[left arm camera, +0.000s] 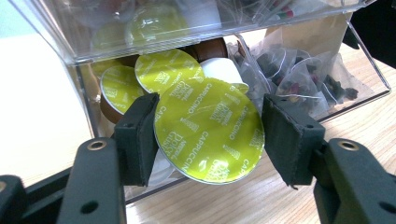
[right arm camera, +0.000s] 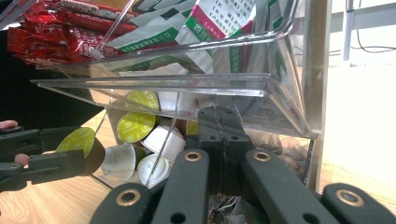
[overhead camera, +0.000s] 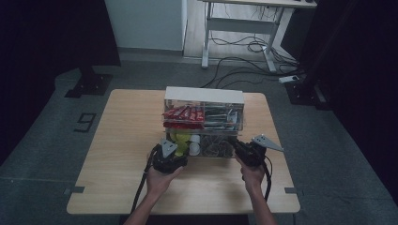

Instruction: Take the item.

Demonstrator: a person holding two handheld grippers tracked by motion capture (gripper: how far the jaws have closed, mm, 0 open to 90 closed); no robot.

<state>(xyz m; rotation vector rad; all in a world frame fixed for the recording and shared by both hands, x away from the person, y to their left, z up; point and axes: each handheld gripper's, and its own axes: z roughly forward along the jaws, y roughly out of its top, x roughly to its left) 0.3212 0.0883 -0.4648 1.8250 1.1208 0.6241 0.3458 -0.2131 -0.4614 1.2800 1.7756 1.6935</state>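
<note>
A clear two-tier organizer (overhead camera: 204,96) stands mid-table. Its lower bin holds green-lidded coffee capsules (left arm camera: 168,70) and white ones (right arm camera: 161,140), with tea bags (left arm camera: 299,70) to their right. My left gripper (left arm camera: 210,133) is shut on a green cappuccino capsule (left arm camera: 205,123), held at the bin's open front with a pad on each side of its rim. In the high view the left gripper (overhead camera: 174,149) sits at the bin's front left. My right gripper (right arm camera: 219,126) has its jaws pressed together at the bin's front right corner (overhead camera: 239,147); nothing shows between them.
The upper tier holds red sachets (right arm camera: 42,35) on the left and green-and-white packets (right arm camera: 219,18) on the right. Its clear tray lip (right arm camera: 187,84) overhangs the lower bin. Bare wooden table (overhead camera: 122,136) lies to the left and in front.
</note>
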